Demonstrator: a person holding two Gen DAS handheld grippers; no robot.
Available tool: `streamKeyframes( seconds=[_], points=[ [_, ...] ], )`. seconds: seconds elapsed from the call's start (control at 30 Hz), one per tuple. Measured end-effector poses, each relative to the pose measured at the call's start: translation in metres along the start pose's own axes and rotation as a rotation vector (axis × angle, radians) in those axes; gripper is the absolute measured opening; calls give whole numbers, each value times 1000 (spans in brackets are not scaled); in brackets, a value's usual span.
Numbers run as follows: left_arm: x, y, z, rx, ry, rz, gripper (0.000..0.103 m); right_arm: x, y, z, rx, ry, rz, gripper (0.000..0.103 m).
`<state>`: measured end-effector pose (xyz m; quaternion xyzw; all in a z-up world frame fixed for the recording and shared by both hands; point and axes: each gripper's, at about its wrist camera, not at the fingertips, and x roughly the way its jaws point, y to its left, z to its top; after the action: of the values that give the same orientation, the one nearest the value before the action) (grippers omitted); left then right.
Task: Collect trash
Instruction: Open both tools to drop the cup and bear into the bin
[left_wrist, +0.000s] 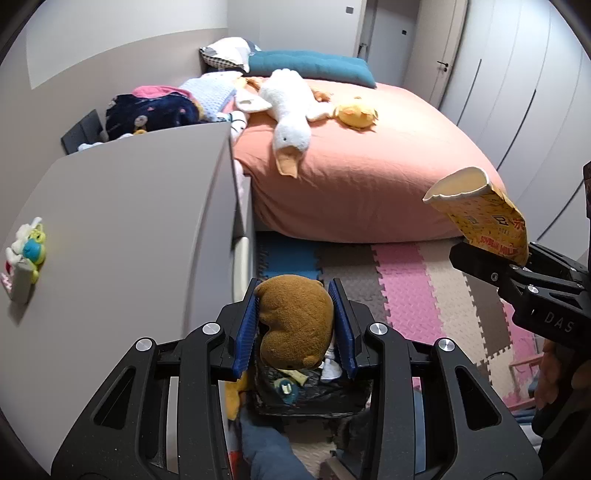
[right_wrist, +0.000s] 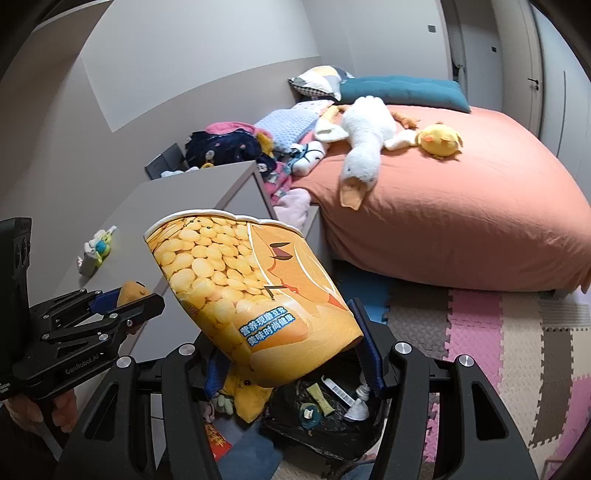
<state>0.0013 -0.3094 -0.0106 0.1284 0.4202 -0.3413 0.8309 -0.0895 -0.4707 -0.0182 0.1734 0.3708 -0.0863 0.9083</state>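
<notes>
My left gripper (left_wrist: 294, 314) is shut on a brown plush bear (left_wrist: 295, 321) and holds it above a black-lined trash bin (left_wrist: 314, 397) on the floor. In the right wrist view the left gripper (right_wrist: 122, 299) shows at the left, still holding the bear (right_wrist: 131, 291). My right gripper (right_wrist: 291, 343) is shut on a crushed yellow paper cup (right_wrist: 251, 295) printed with soybeans, held tilted over the bin (right_wrist: 325, 417). The cup (left_wrist: 480, 210) and right gripper (left_wrist: 491, 258) also show at the right of the left wrist view. The bin holds several small scraps.
A grey cabinet (left_wrist: 129, 229) stands at left with a small toy figure (left_wrist: 26, 251) on top. A bed (left_wrist: 369, 166) with an orange sheet carries a white goose plush (left_wrist: 290, 110), a yellow chick plush (left_wrist: 356, 112) and clothes. Foam puzzle mats (left_wrist: 424, 288) cover the floor.
</notes>
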Motion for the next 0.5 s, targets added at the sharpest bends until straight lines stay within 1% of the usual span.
streamKeyframes(
  seconds=[0.23,0.5],
  points=[
    [15,-19,-5,33,33,-32,37,1,-15,-5,27,13,-28,59],
    [22,-27,-8,48,48,-45,37,8,-19,-4,39,27,-36,59]
  ],
)
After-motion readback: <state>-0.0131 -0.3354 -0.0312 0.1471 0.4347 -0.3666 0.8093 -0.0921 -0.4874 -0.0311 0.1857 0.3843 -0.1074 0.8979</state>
